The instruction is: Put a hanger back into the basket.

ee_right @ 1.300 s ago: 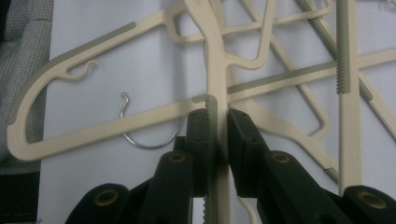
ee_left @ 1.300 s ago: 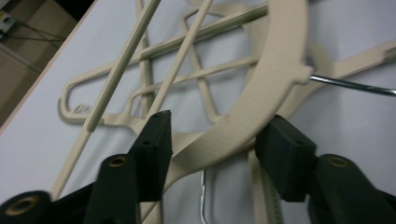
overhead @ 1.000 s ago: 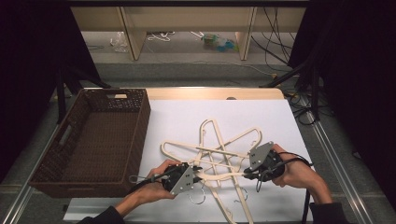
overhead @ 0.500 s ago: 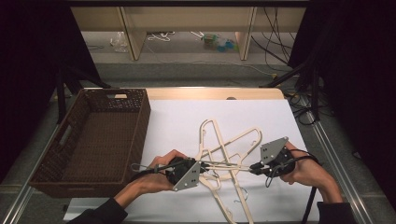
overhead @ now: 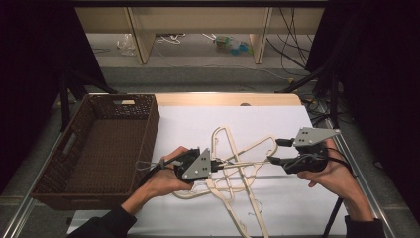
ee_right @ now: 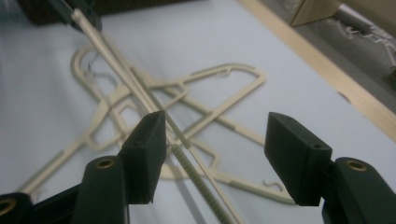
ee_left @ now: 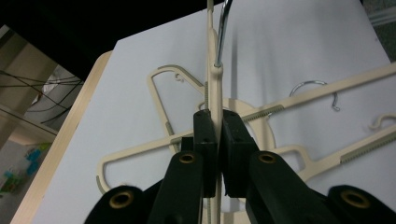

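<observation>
1. Broadly, the desk (overhead: pixel 277 119) carries a white sheet, with a pale wooden strip showing along its far edge.
2. A dark woven basket (overhead: pixel 148 124) stands on the left side of the desk, its opening facing up.
3. A pile of cream hangers (overhead: pixel 233 198) lies crossed over one another in the middle of the sheet, right of the basket and between the two hands.
4. One lifted hanger (ee_left: pixel 215 79) stands clear of the pile, stretching between the two grippers.
5. The left gripper (overhead: pixel 214 166) is pressed together on this lifted hanger, just below its metal hook (ee_left: pixel 223 28).
6. The right gripper (overhead: pixel 272 151) has just been opening; its jaws stand spread, with the lifted hanger's bar running between them close by the left jaw.
</observation>
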`<state>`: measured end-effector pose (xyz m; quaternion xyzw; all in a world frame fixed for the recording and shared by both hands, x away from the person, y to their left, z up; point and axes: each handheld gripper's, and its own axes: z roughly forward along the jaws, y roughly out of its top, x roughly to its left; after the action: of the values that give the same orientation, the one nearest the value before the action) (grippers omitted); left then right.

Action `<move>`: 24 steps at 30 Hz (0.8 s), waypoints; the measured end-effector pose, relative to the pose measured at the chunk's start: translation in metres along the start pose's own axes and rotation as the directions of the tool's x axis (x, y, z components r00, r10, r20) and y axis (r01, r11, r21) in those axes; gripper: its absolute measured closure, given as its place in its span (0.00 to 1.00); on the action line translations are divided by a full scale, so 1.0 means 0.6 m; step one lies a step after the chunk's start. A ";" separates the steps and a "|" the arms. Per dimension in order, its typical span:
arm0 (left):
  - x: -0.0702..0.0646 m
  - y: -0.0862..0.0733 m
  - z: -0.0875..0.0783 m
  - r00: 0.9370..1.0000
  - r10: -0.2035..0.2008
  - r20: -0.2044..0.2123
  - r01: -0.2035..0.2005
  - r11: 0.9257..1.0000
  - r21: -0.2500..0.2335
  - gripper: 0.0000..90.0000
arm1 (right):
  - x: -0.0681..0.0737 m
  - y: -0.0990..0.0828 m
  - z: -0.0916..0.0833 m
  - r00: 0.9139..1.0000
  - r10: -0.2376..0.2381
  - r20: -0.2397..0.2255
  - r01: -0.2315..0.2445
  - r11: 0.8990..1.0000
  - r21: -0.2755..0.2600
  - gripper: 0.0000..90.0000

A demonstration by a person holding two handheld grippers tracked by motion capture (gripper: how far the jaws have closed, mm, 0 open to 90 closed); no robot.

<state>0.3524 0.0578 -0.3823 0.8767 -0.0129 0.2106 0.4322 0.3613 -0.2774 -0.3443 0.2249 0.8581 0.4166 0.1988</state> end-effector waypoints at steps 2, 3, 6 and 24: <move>0.007 0.003 -0.007 1.000 -0.023 -0.010 0.023 1.000 0.000 0.95 | -0.002 0.006 -0.015 0.999 0.025 0.036 -0.024 0.999 -0.026 0.41; 0.009 0.005 -0.011 0.999 -0.037 -0.021 0.037 0.999 0.001 0.95 | -0.002 0.009 -0.021 0.998 0.042 0.053 -0.040 0.999 -0.036 0.41; 0.017 0.013 -0.023 0.997 -0.038 -0.059 0.039 0.999 0.003 0.95 | -0.002 0.011 -0.033 0.993 0.072 0.094 -0.066 0.996 -0.068 0.39; 0.074 0.009 -0.094 0.895 -0.431 -0.118 0.429 0.902 -0.045 0.95 | 0.061 -0.072 -0.007 0.989 0.136 0.063 -0.137 0.991 0.009 0.37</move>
<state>0.3715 0.1043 -0.3309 0.8391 0.2063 0.1642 0.4758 0.3197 -0.2836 -0.3824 0.2973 0.8368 0.4164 0.1948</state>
